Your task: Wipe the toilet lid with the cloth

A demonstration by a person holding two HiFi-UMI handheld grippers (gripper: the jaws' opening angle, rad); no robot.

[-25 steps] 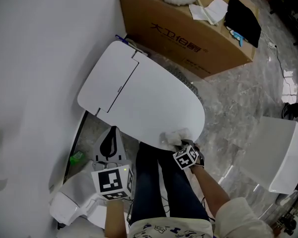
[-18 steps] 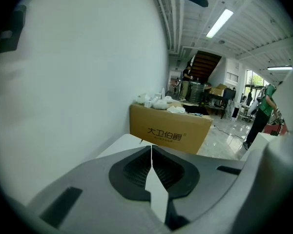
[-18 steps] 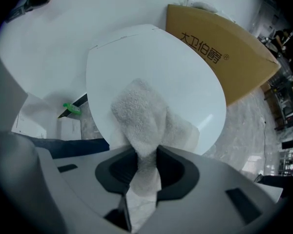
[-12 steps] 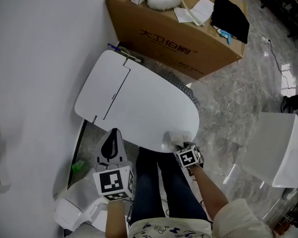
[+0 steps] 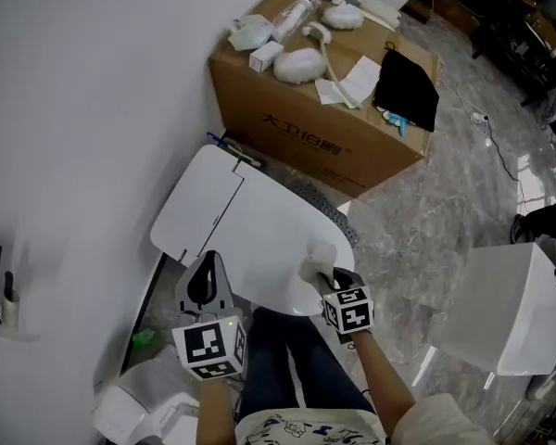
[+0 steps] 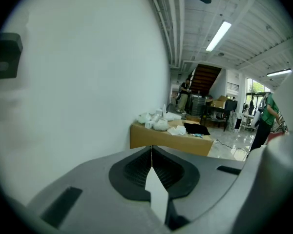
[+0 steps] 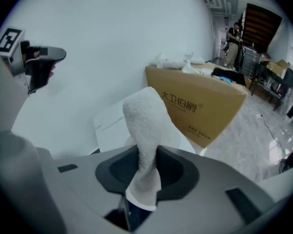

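Toilet lid [image 5: 250, 230] lies closed beside the wall, and the cloth [image 5: 317, 263] appears to rest on its front right edge, near your legs. Your right gripper [image 5: 326, 278] has its fingers clamped on that cloth. Your left gripper [image 5: 206, 276] hangs off the lid's near left side, fingers pressed together on nothing. You seem to be wiping at the front rim. Next, press the cloth flat and sweep it back toward the hinge end, with the clamp firm.

Only one print can be read — the brown characters 大卫伯爵 — on the side of the cardboard box [image 5: 301, 109]
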